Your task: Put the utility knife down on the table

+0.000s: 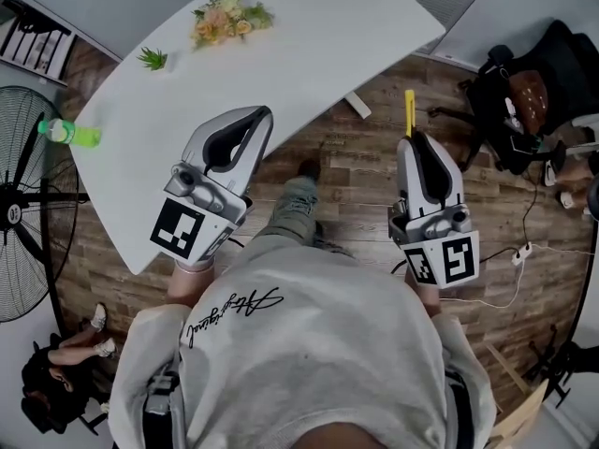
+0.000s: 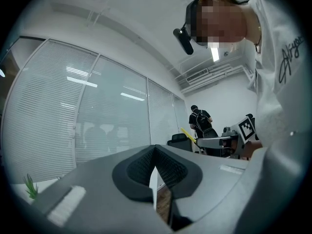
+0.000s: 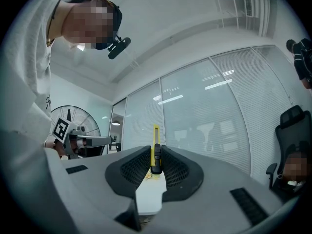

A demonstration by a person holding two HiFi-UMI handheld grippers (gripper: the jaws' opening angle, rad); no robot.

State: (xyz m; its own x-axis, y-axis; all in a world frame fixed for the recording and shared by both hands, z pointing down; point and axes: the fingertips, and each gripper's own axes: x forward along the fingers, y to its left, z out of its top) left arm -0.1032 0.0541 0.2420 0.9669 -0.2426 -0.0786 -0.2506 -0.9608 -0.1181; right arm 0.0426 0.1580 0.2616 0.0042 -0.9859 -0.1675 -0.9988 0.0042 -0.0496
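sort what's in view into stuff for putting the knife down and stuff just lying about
For the job:
utility knife, gripped in the right tongs
white table

Just lying about:
flower bunch
small green plant
green bottle
standing fan
black chair

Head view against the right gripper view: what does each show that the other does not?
Only the head view: the green bottle and the small plant. Only the right gripper view: the glass wall with blinds. Both: the yellow utility knife held in the right gripper, the left gripper, and the fan.
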